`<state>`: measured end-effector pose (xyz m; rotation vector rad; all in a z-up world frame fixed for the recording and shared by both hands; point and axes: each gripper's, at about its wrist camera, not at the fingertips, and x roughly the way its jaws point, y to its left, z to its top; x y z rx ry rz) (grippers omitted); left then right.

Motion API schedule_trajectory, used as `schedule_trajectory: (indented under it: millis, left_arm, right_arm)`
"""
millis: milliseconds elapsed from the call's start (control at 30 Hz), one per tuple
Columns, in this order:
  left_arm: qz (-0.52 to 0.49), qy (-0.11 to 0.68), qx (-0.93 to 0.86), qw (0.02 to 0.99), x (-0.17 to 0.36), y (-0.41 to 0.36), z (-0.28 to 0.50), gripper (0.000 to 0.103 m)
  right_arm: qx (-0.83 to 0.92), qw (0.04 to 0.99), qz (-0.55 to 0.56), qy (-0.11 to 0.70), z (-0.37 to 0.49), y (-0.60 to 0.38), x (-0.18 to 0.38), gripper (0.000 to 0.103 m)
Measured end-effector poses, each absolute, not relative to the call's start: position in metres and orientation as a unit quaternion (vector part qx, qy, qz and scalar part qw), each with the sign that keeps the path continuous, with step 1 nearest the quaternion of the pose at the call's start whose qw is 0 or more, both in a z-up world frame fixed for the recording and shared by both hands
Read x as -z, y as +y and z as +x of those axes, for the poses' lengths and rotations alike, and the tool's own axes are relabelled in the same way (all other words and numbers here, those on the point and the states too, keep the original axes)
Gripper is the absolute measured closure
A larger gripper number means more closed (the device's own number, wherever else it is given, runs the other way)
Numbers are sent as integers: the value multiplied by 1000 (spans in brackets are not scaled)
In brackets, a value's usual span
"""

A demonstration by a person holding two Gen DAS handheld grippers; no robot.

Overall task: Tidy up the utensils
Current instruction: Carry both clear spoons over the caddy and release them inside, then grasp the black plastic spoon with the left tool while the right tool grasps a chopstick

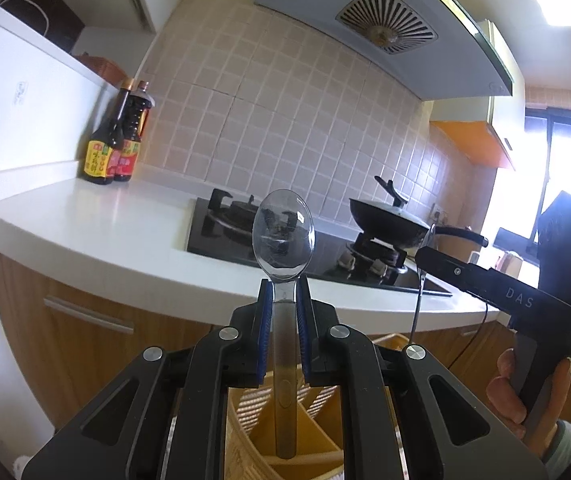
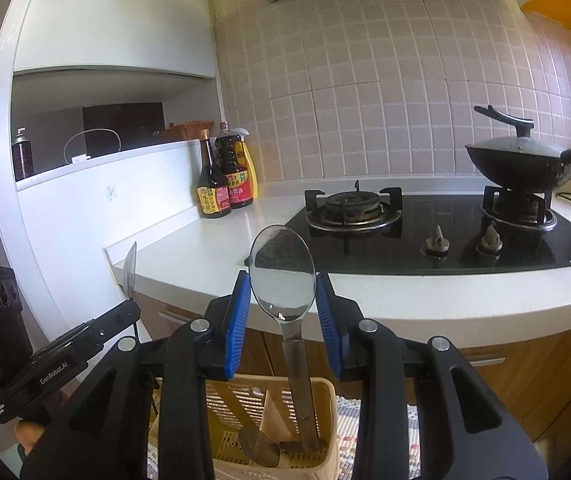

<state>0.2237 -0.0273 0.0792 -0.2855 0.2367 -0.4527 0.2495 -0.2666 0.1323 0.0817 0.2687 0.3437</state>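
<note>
Each spoon (image 1: 284, 236) stands handle-down in the yellow caddy (image 2: 325, 396). The left gripper (image 1: 284, 300) pinches one neck; the right gripper's (image 2: 283, 308) jaws gape around another (image 2: 283, 272), unheld. A hasty withdrawal might tip the caddy.

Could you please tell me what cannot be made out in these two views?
- Left wrist view: whether the left spoon handle touches the yellow basket floor; the left gripper hides it.
- Right wrist view: whether the right gripper fingers touch the right spoon; the gap is too small.
- Labels on the bottles: too small in both views.
</note>
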Motion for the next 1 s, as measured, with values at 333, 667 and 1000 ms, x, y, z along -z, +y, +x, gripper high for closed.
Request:
schedule_trajectory:
  millis: [333,667,1000]
  left_arm:
    - [-147,142,229,952,-80,-10,209,68]
    - [-164,162,234,945,-104,16,160,58]
    - [-149,239,259,924,-117,0,118,54]
  right_arm:
    - [-182,969,56,160,236,-275,-125,69]
    - [-193,960,64,193,191,-283,-130,54]
    - [-179,934,58,304,151,-274,-128,54]
